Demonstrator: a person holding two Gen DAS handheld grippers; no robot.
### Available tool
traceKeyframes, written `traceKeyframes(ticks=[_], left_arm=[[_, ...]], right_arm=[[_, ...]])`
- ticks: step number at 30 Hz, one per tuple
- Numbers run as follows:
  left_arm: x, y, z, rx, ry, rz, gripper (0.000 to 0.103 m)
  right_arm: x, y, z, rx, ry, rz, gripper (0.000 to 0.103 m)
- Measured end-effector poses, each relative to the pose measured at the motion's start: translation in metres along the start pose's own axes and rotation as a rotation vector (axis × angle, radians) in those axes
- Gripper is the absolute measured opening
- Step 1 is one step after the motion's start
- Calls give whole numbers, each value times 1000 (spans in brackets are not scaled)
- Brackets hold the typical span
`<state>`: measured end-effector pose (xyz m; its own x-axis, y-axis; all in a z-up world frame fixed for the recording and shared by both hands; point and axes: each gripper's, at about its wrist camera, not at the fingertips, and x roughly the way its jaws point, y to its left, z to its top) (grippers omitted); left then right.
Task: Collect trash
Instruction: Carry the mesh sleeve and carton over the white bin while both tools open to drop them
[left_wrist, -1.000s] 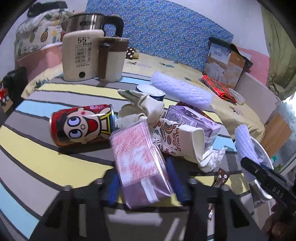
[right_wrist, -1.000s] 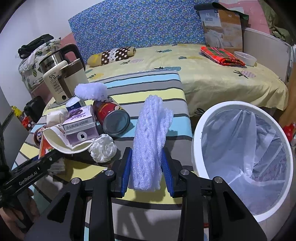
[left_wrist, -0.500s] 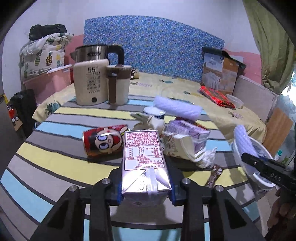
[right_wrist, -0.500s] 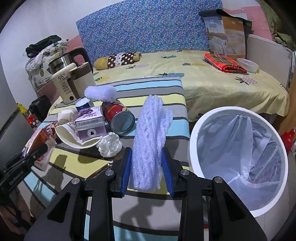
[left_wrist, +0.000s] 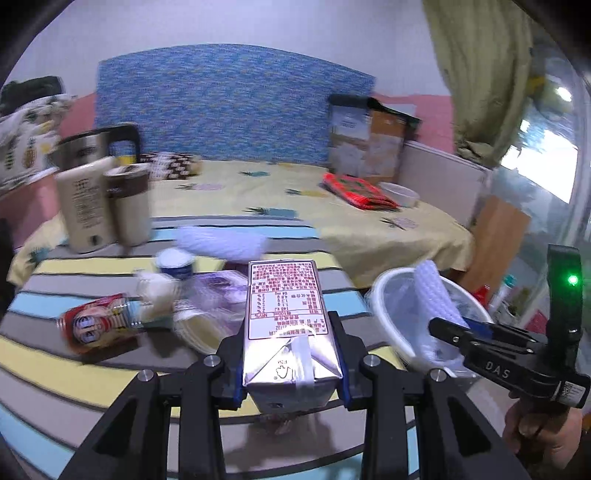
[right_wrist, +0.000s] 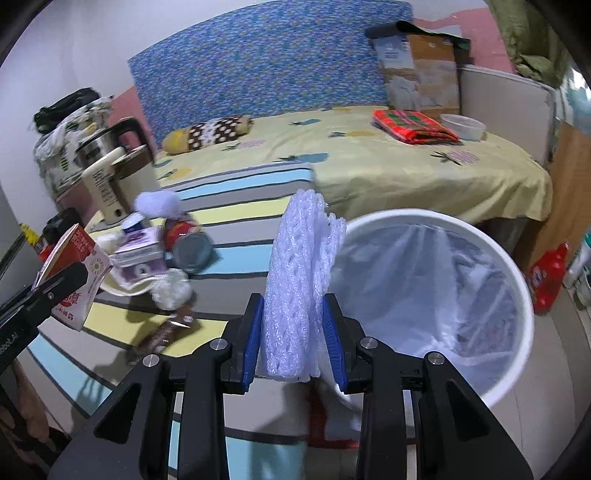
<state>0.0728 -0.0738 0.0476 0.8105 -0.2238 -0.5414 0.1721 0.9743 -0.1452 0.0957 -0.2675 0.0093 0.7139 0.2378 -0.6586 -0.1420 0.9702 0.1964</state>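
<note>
My left gripper (left_wrist: 291, 354) is shut on a silver drink carton (left_wrist: 286, 325) with red print, held above the striped table. It also shows in the right wrist view (right_wrist: 74, 273). My right gripper (right_wrist: 295, 332) is shut on a white foam net sleeve (right_wrist: 299, 280), held at the left rim of the white bin (right_wrist: 517, 295), which has a clear liner. In the left wrist view the bin (left_wrist: 380, 295) is at the right with the sleeve (left_wrist: 432, 291) over it.
On the striped table (left_wrist: 74, 369) lie a red cartoon can (left_wrist: 99, 325), a purple box (right_wrist: 142, 258), a paper bowl, a foam sleeve (left_wrist: 218, 240) and a white wad (right_wrist: 170, 291). A kettle and jug (left_wrist: 99, 199) stand at the back left. A bed lies behind.
My left gripper has lifted the carton and swung right toward the bin. My right gripper has carried the foam sleeve closer to the bin's rim.
</note>
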Motion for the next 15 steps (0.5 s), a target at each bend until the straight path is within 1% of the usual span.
traceKeyframes(ticks=[2,7,11,15], left_arm=[[11,-14,2,18,11,-32,36],[42,-50,5,57,59,-148,36],[68,-76,8,84,95,-231,37],[88,-99,9,106,120,-281,37]], right_arm=[[-3,-10,-1,17,-3,-22,34],[-5,-37,-5,55,13,-76,34],[-4,-49,-9,68,32,-94,34],[-5,-58,-10,75,43,-114,34]])
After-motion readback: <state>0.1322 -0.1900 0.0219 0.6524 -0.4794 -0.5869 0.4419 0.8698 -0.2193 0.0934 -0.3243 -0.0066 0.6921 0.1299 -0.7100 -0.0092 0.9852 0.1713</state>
